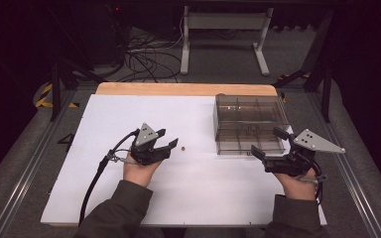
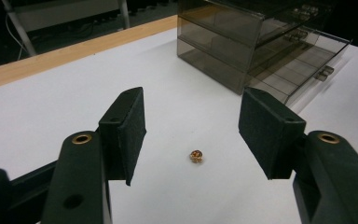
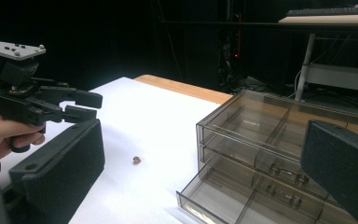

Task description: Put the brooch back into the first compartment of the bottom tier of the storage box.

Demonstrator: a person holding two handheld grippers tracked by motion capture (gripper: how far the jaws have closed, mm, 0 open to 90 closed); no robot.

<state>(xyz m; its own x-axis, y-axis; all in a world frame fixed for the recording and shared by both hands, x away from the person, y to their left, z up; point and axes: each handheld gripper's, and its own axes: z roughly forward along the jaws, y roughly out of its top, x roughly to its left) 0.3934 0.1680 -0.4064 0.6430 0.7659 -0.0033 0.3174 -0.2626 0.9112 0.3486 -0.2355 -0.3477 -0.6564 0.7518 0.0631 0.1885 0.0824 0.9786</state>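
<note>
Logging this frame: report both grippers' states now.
Left gripper: open, empty, small bead on the table between its jaws.
Right gripper: open, empty.

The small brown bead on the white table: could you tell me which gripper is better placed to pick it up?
Left. The left gripper is open, aimed at the small brown bead; the right gripper sits by the smoky plastic drawer box.

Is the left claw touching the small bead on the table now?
Apart. In the left gripper view the bead lies on the white table between the open jaws of the left claw, with bare table on both sides of it.
</note>
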